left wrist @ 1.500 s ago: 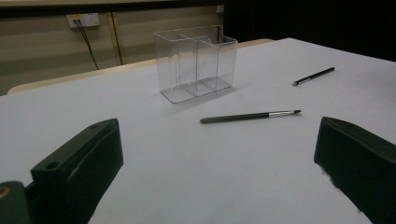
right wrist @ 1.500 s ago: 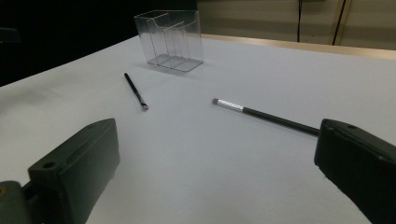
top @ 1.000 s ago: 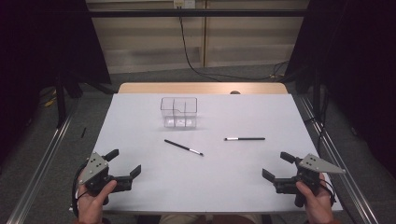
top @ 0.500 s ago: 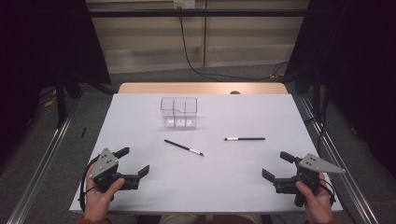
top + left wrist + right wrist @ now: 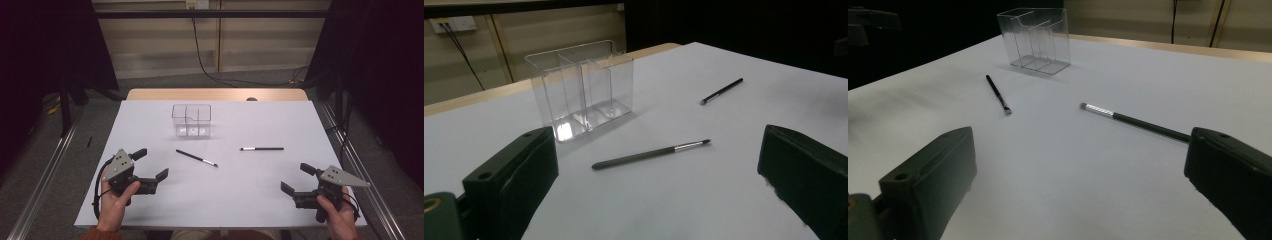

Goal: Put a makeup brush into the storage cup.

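Two brushes and one clear holder are all I have to work with, and none of the work is done yet as far as I can judge. The white table (image 5: 150,210) spreads wide in front of me. On its far middle stands the clear organizer (image 5: 191,120), upright, split into compartments, and every compartment I can see into looks empty.

Nearer to me, my left gripper (image 5: 150,172) sits over the near left part of the table, jaws spread wide with nothing between them. My right gripper (image 5: 296,181) rests over the near right part, jaws also spread and empty. Both are well apart from anything I mean to pick up.

Then the small things. The left brush (image 5: 196,158) lies flat and slanted on the table, between my left gripper and the organizer, its bristle end pointing to the right and toward me. In the left gripper view it lies just ahead of the open jaws (image 5: 650,153). The right brush (image 5: 261,148) lies flat and nearly level, right of centre, its pale ferrule end toward the left; in the right gripper view it runs toward one jaw (image 5: 1133,121).

What is left, I think, is everything: close on each brush, lift it, and stand it in the organizer.
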Available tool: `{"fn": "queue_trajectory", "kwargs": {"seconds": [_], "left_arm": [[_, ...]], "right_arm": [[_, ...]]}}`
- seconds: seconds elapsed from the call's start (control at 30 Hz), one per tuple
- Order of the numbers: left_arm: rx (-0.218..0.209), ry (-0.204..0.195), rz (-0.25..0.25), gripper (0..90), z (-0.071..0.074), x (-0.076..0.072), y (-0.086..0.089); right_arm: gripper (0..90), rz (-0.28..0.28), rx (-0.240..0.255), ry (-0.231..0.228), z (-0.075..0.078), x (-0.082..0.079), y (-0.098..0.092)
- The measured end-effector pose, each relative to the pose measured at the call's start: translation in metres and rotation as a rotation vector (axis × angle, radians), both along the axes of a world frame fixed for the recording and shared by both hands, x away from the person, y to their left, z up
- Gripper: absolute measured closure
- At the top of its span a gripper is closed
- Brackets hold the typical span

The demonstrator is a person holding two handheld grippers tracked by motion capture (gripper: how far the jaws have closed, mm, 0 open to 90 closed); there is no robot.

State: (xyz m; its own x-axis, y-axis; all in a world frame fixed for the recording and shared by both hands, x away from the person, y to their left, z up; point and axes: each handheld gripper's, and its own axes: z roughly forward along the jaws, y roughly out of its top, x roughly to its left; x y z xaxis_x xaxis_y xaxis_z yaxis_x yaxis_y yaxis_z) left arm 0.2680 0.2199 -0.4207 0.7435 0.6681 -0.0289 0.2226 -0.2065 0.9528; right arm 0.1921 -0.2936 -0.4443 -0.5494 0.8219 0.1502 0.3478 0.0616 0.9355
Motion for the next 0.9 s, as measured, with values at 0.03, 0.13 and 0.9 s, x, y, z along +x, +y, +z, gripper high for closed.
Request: {"fn": "queue_trajectory", "kwargs": {"seconds": [0.03,0.13,0.9], "left_arm": [[0.0,0.0,0.0,2.7,0.0,0.0,0.0],[0.016,-0.013,-0.024,2.7,0.003,0.002,-0.006],[0.015,0.0,-0.074,2.7,0.018,0.038,-0.04]], "right_arm": [[0.0,-0.001,0.002,-0.003,0.0,0.0,0.0],[0.0,0.001,0.0,-0.003,0.0,0.0,0.0],[0.0,0.03,0.003,-0.007,0.002,0.004,0.005]]}}
